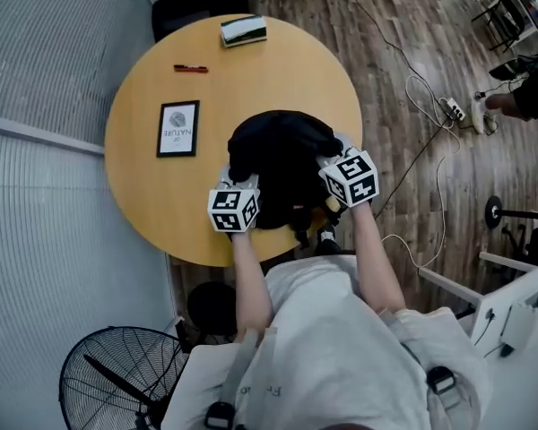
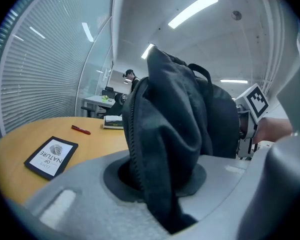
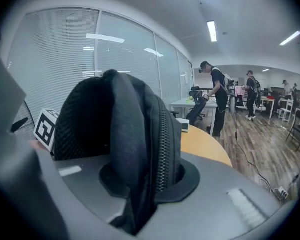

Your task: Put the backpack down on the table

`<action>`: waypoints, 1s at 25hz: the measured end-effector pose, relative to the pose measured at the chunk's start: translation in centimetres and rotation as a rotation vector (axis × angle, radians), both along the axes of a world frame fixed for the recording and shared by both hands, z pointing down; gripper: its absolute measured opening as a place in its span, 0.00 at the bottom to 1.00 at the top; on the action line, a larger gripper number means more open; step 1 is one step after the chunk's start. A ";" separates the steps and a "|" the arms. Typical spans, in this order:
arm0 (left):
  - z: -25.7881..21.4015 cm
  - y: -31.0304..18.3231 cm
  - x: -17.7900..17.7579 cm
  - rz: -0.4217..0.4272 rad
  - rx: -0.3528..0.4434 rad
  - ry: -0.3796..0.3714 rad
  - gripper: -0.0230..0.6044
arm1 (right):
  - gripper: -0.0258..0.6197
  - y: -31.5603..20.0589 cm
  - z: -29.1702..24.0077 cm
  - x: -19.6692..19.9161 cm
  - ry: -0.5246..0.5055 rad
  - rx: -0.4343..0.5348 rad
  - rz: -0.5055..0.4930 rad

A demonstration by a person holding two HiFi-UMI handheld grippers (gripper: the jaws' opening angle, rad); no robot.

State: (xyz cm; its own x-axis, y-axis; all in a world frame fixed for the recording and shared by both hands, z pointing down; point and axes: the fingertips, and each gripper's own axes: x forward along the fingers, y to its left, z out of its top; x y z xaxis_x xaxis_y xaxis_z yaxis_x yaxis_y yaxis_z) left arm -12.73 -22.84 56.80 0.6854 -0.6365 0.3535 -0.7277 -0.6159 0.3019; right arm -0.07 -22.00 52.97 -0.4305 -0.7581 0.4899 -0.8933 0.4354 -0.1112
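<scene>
One backpack (image 1: 282,155), one round counter (image 1: 152,195), one framed card (image 1: 178,128), one red pen (image 1: 190,68), one book (image 1: 243,30) at the far edge, one fan (image 1: 117,379) on the floor near left, and two claws: left claw (image 2: 160,179), right claw (image 3: 145,184).

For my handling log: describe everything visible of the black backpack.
The backpack is black soft fabric with a zipper, a mesh panel and a top loop handle. It stands upright, slumped, over the near side of the round wooden table. The left gripper and right gripper each pinch a fold of it between their fingers. Whether its base rests on the table cannot be seen.
</scene>
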 end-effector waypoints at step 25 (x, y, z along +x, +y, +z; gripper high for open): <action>8.8 -6.1 -1.6 -0.002 -0.139 -0.085 0.29 | 0.14 -7.5 7.9 -0.9 0.105 -0.103 -0.118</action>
